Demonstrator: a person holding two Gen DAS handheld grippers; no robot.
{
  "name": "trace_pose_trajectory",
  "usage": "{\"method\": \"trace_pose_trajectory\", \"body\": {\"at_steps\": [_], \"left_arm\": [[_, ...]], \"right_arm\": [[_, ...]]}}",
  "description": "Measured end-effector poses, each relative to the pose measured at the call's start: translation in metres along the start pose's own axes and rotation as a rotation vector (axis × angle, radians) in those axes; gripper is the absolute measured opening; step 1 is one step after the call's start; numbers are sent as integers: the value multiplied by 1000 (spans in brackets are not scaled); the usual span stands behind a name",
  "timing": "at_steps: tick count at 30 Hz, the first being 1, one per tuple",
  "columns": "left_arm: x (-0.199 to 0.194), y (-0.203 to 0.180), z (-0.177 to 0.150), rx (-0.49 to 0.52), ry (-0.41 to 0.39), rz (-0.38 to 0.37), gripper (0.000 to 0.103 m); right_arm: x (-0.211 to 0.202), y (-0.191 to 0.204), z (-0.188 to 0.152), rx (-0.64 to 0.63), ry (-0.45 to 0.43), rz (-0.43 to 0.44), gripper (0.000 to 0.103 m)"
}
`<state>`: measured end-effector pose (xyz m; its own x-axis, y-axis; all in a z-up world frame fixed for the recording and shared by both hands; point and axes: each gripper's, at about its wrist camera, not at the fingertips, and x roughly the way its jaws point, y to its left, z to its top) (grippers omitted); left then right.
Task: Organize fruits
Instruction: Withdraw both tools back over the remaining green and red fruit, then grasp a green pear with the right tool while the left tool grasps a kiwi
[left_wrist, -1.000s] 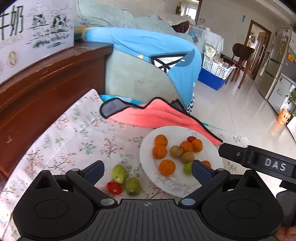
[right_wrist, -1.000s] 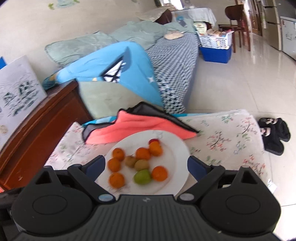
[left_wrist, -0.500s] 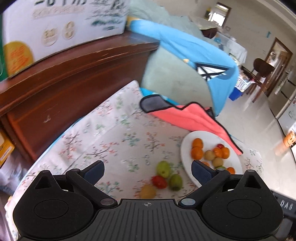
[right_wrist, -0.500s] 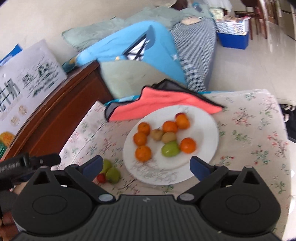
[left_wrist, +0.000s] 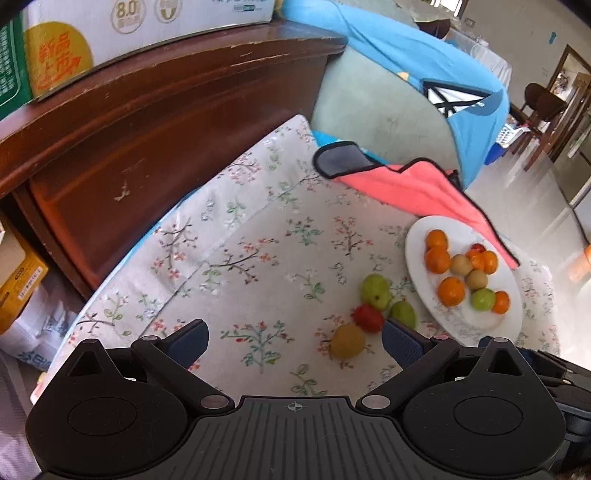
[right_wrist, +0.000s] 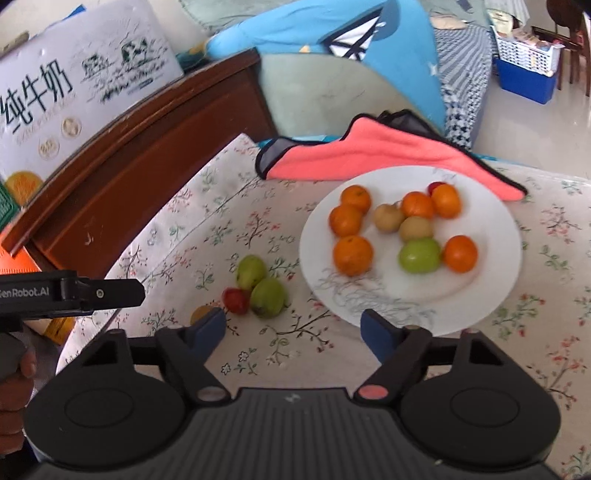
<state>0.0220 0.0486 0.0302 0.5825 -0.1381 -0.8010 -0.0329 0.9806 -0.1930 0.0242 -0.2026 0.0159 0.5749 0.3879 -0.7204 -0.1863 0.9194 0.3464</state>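
A white plate (left_wrist: 417, 266) (right_wrist: 491, 229) holds several oranges, two brownish fruits, a green fruit and a small red one. Beside it on the floral cloth lie two green fruits (left_wrist: 375, 290) (right_wrist: 267, 297), a red fruit (left_wrist: 367, 318) (right_wrist: 235, 300) and a yellow-brown fruit (left_wrist: 347, 341) (right_wrist: 201, 314). My left gripper (left_wrist: 295, 338) is open and empty, above the cloth left of the loose fruits. My right gripper (right_wrist: 293, 328) is open and empty, above the cloth just right of them, at the plate's near edge.
A pink towel with black trim (left_wrist: 410, 184) (right_wrist: 373, 151) lies behind the plate. A dark wooden cabinet (left_wrist: 147, 110) stands to the left with cartons (right_wrist: 74, 92) on top. A blue blanket on a sofa (right_wrist: 369, 44) is behind.
Both grippers have swung left and pulled back from the plate. The loose fruits beside the plate now sit near the middle of both views. Both stay open.
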Motion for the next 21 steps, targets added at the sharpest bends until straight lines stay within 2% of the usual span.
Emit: {"method": "trace_pose_trajectory", "body": {"at_steps": [3, 10, 17, 21], "left_arm": [[2, 2, -2, 7, 4, 33, 101], [9, 11, -5, -20, 27, 43, 101], [16, 10, -12, 8, 59, 51, 101], [17, 9, -16, 28, 44, 35, 101]], "right_arm": [[9, 5, -1, -12, -2, 17, 71], [30, 12, 1, -53, -2, 28, 64], [47, 12, 5, -44, 20, 38, 40], [55, 13, 6, -44, 21, 30, 36]]}}
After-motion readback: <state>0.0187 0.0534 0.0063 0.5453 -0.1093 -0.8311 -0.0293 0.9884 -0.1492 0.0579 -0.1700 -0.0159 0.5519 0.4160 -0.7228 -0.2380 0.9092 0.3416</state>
